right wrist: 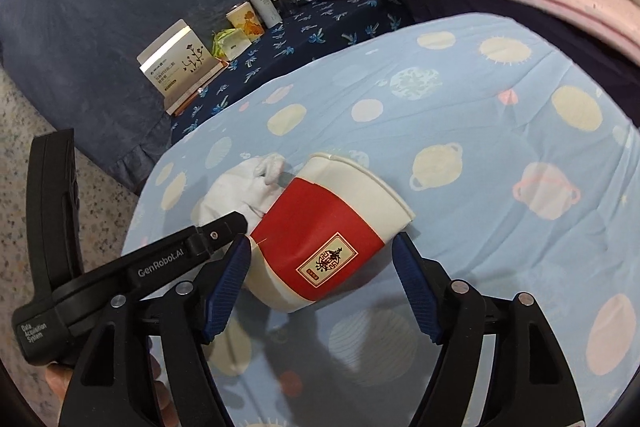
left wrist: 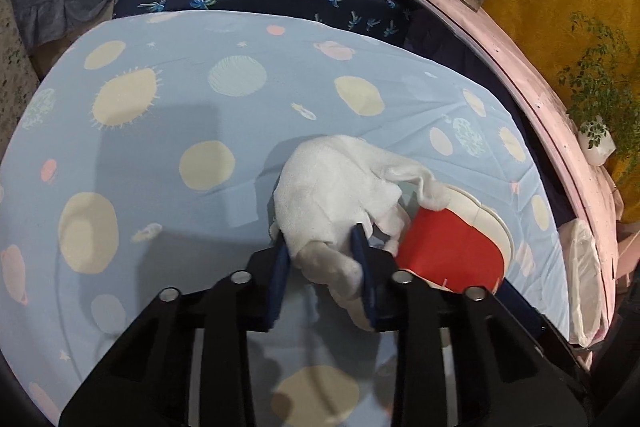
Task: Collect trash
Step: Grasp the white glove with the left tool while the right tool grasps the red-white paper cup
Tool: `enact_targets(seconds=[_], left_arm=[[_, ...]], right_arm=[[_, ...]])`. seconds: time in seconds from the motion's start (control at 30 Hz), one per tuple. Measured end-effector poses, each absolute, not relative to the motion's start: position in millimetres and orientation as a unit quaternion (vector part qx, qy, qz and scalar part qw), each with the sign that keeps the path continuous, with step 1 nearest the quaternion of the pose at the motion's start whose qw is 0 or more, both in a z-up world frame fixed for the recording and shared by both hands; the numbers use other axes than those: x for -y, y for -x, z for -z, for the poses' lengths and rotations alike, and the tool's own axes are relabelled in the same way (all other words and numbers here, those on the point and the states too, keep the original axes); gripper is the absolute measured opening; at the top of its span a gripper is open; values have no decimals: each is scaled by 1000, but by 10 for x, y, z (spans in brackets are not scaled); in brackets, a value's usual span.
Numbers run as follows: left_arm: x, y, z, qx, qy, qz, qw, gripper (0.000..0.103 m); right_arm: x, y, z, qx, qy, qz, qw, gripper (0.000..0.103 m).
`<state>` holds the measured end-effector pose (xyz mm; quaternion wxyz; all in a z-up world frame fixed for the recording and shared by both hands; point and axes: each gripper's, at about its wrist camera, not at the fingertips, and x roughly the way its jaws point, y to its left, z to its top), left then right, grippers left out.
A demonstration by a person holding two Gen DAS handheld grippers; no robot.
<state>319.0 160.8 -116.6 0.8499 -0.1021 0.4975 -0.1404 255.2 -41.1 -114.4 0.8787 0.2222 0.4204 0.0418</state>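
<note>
Left tool (left wrist: 322, 251) clenches one white tissue wad (left wrist: 340, 187); right tool (right wrist: 322, 263), released, straddles one paper cup (right wrist: 320, 227).

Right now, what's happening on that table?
The left gripper is shut on a crumpled white tissue lying on the blue patterned tablecloth. Right beside it, a red and white paper cup lies on its side. The right gripper is open, with its fingers on either side of the cup and not yet closed on it. A white plastic bag sits at the table's edge.
</note>
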Motion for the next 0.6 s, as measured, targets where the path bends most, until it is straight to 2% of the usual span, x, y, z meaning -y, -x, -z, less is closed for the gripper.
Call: enact_targets(seconds=[0.07, 0.23, 0.33, 0.4, 0.5, 0.6], left_arm=[[-1601, -3158, 1171, -500, 102, 147, 848, 17], [-1600, -3033, 1190, -503, 101, 155, 844, 12], [-1531, -2925, 1197, -502, 83, 158, 846, 11], [-1503, -2849, 1192, -500, 79, 161, 847, 10], [-1490, -2758, 1175, -503, 88, 171, 842, 10], [-1453, -2632, 1141, -501, 82, 174, 844, 8]], right_arm=[[440, -2550, 1173, -424, -238, -51, 872, 70], [464, -2496, 1220, -431, -259, -72, 861, 68], [445, -2456, 1224, -433, -266, -86, 857, 60], [422, -2414, 1194, -428, -262, -94, 860, 46], [396, -2365, 1150, -428, -251, -98, 863, 34], [423, -2301, 1124, -427, -249, -94, 864, 34]])
